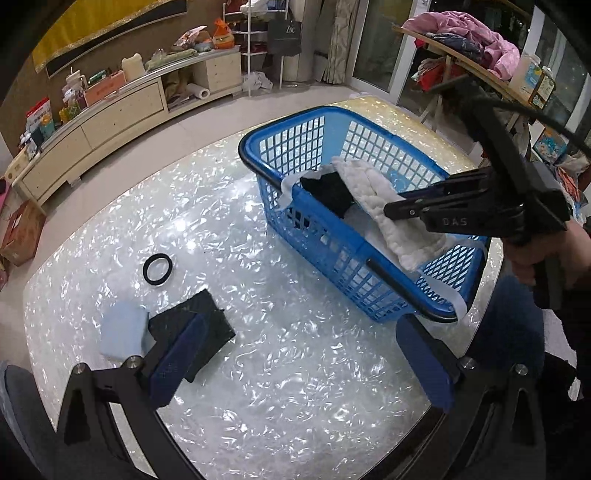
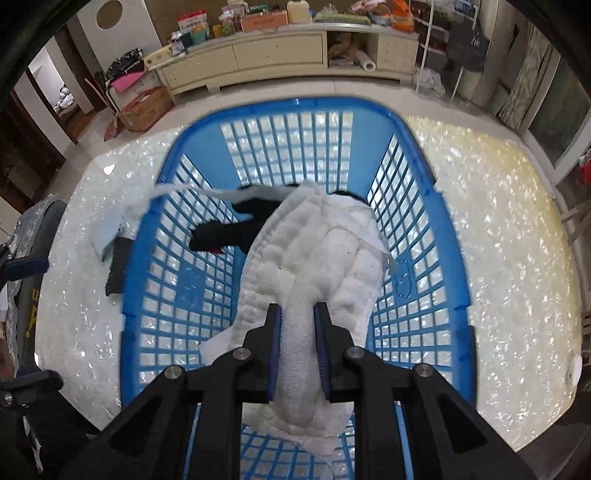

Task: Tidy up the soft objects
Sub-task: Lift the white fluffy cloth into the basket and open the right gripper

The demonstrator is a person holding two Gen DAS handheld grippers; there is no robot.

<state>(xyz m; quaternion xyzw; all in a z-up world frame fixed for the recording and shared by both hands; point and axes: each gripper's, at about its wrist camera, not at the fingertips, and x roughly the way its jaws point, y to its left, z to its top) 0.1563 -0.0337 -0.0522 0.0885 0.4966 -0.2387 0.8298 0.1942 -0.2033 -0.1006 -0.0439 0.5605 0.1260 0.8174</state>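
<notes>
In the left wrist view, a pale blue pad (image 1: 123,332) and a black cloth (image 1: 192,328) are lying at lower left on the table (image 1: 295,387), with a black ring (image 1: 157,269) above them. The left gripper (image 1: 299,354) is hovering with jaws wide, holding nothing. At centre right, the basket (image 1: 321,240) is holding a black garment (image 1: 328,192). The right gripper (image 2: 297,314) is pinching the white cloth (image 2: 314,258), which is hanging into the basket.

right gripper (image 1: 391,211) body: "DAS", raised letters, side of the black finger arm
dark bag (image 1: 283,35): "Zoe", pale lettering, hangs on rack far beyond left gripper's fingers
boxes on cabinet: print too small to read
</notes>
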